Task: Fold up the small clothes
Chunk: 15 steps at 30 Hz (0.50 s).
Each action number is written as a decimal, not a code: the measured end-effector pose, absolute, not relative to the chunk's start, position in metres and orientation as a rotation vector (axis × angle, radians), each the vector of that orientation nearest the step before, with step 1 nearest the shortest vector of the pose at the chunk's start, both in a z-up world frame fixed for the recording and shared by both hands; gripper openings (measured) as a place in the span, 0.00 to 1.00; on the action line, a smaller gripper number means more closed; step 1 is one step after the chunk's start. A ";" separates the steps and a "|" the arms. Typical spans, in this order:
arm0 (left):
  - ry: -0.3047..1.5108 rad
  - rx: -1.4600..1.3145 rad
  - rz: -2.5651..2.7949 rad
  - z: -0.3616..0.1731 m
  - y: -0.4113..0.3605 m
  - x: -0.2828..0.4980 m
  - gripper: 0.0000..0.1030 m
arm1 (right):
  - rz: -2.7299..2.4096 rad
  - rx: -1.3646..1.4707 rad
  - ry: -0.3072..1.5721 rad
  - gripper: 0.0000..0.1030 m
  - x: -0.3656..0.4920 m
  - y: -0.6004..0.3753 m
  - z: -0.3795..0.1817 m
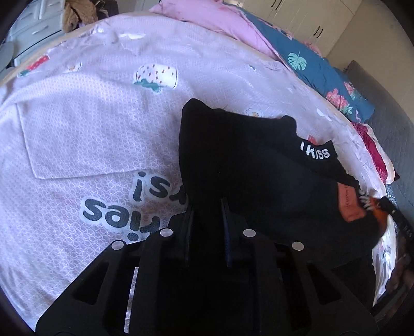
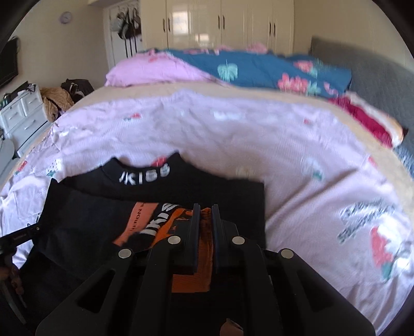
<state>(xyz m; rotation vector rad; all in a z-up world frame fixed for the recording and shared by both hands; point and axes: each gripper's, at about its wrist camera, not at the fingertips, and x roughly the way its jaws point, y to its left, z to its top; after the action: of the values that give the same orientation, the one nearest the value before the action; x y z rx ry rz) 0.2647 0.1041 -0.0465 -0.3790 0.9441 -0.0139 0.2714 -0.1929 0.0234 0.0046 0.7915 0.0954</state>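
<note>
- Black tee (image 2: 160, 191) lies on the bed, on top of the pink printed sheet (image 2: 297, 160); white lettering on its collar band, orange print on the chest.
- In my R view the tee sits front-left of the frame, collar pointing away from me twd the pillows.
- L fingers (image 1: 208, 204): nearly pressed together, pinching a fold of the black tee (image 1: 245, 168). Cloth bunches up betw. them and rises into a peak just beyond the tips.
- R fingers (image 2: 206, 206): pressed close, only a narrow slot betw. them, w/ orange-print fabric showing in that slot. They look to be pinching the tee near its printed part; can't see the pads' contact exactly, view is blurred.
- In my L view the tee drapes from my fingers off to the right; collar lettering and orange patch are on that side, near the bed's edge.
- Sheet under the tee has big dark letters + strawberry-type prints; a lighter rectangular cloth (image 1: 85, 134) lies flat to the left of the tee, apart from it.
- Far side of bed: pink pillow (image 2: 150, 69) and blue floral quilt (image 2: 258, 67) side by side, red cloth (image 2: 367, 121) at the right edge.
- Bkgd: cream wardrobe doors (image 2: 220, 23), white drawer unit (image 2: 23, 113) at left.
</note>
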 end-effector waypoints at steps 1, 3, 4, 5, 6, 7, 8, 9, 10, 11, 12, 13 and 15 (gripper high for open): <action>0.940 -0.386 -0.016 -0.045 0.106 0.264 0.11 | 0.090 0.007 0.798 0.07 0.272 -0.194 0.021; 0.937 -0.380 -0.018 -0.044 0.105 0.263 0.11 | 0.079 0.017 0.814 0.07 0.274 -0.197 0.017; 0.937 -0.375 -0.017 -0.044 0.107 0.262 0.11 | 0.081 0.031 0.819 0.07 0.274 -0.199 0.016; 0.937 -0.369 -0.015 -0.043 0.107 0.261 0.12 | 0.087 0.046 0.823 0.08 0.274 -0.200 0.015; 0.936 -0.367 -0.016 -0.043 0.107 0.261 0.12 | 0.090 0.050 0.830 0.08 0.274 -0.200 0.015; 0.936 -0.366 -0.019 -0.041 0.106 0.261 0.12 | 0.088 0.049 0.832 0.09 0.274 -0.199 0.015; 0.932 -0.362 -0.021 -0.038 0.105 0.259 0.12 | 0.088 0.049 0.831 0.09 0.274 -0.199 0.016; 0.926 -0.360 -0.022 -0.036 0.103 0.259 0.14 | 0.100 0.057 0.832 0.09 0.273 -0.199 0.018; 0.913 -0.358 -0.022 -0.031 0.103 0.257 0.15 | 0.105 0.068 0.833 0.10 0.273 -0.200 0.019; 0.900 -0.355 -0.020 -0.026 0.103 0.255 0.16 | 0.112 0.078 0.833 0.10 0.272 -0.200 0.021; 0.886 -0.348 -0.016 -0.022 0.103 0.253 0.16 | 0.120 0.083 0.829 0.13 0.271 -0.201 0.023; 0.865 -0.329 -0.005 -0.016 0.100 0.252 0.16 | 0.131 0.083 0.824 0.16 0.269 -0.199 0.025; 0.829 -0.308 0.002 -0.006 0.099 0.247 0.16 | 0.143 0.074 0.818 0.17 0.266 -0.197 0.029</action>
<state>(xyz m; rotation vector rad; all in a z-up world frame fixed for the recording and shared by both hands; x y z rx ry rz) 0.2473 0.0986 -0.0062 -0.3083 0.8290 0.0023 0.2659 -0.1966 0.0288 0.0736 0.8182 0.1428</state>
